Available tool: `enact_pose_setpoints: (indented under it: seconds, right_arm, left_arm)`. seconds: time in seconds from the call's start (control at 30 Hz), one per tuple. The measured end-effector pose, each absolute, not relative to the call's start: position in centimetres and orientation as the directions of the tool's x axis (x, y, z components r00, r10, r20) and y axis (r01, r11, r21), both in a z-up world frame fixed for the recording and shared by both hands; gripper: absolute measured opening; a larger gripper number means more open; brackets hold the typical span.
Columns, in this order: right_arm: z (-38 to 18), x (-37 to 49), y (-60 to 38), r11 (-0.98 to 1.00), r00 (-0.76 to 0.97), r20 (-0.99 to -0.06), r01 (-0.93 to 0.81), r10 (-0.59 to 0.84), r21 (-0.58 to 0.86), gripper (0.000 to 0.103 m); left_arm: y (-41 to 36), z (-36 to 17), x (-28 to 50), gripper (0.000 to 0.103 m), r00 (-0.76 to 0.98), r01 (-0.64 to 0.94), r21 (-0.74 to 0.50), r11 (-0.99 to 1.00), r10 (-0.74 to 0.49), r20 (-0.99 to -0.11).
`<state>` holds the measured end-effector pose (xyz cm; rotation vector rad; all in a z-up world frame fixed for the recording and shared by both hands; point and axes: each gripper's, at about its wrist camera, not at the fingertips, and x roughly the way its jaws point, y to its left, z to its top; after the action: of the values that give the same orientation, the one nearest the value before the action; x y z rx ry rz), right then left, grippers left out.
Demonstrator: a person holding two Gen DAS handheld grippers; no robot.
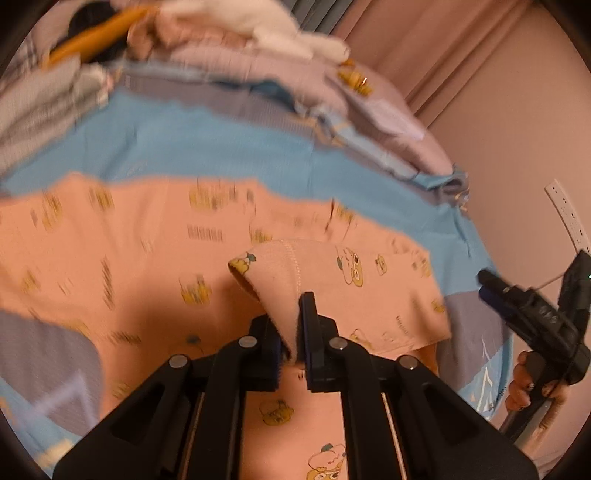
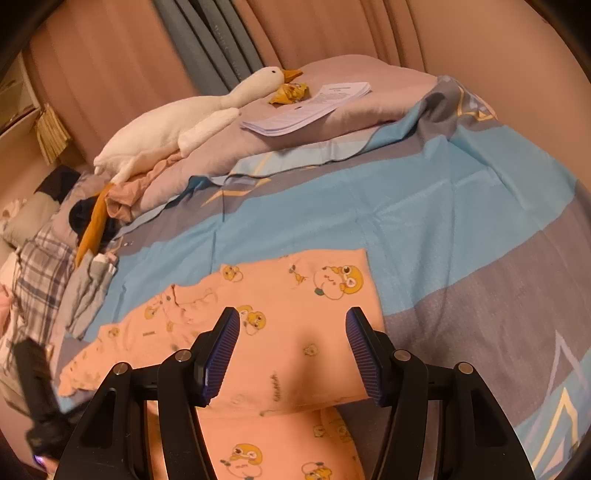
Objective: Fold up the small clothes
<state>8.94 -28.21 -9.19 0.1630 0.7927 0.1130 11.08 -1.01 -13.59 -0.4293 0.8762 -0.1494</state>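
A small peach garment with yellow cartoon prints (image 1: 147, 258) lies spread on the bed. In the left wrist view my left gripper (image 1: 291, 332) is shut on a raised fold of its hem, a cuff-like edge (image 1: 273, 273) sticking up between the pads. The same garment shows in the right wrist view (image 2: 295, 332), partly folded over itself. My right gripper (image 2: 291, 350) hovers just above it, open and empty, with the blue pads (image 2: 221, 354) wide apart. The right gripper also appears at the right edge of the left wrist view (image 1: 532, 314), beside the bed.
The bed has a blue and grey sheet (image 2: 443, 206). A white goose plush (image 2: 192, 118), papers (image 2: 310, 103) and a pink pillow (image 2: 369, 77) lie at the far end. A pile of plaid and grey clothes (image 2: 48, 280) sits at the left. Curtains (image 2: 332, 29) hang behind.
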Motion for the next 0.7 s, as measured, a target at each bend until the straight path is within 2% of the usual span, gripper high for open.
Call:
enact_pose_setpoints:
  seconds: [0.17, 0.3, 0.6, 0.7]
  right_arm:
    - [-9.3, 9.0, -28.3, 0.981, 0.693, -0.702, -0.037, 0.164, 0.193, 0.060]
    - [-9.6, 9.3, -28.1, 0.982, 0.686, -0.710, -0.035, 0.159, 0.187, 0.060]
    - [-10.8, 9.9, -27.1, 0.988, 0.663, -0.737, -0.030, 0.132, 0.150, 0.060]
    - [-11.2, 10.1, -26.5, 0.991, 0.650, -0.750, -0.040, 0.120, 0.124, 0.053]
  left_arm:
    - [1.2, -11.7, 11.6, 0.008, 0.682, -0.057, -0.355, 0.933, -0.223, -0.696]
    - [4.1, -11.9, 11.3, 0.008, 0.700, -0.083, -0.402, 0.912, -0.234, -0.675]
    - [6.7, -11.8, 11.6, 0.008, 0.698, -0.126, -0.388, 0.913, -0.196, -0.688]
    - [7.4, -11.9, 11.5, 0.008, 0.693, -0.138, -0.387, 0.912, -0.190, -0.696]
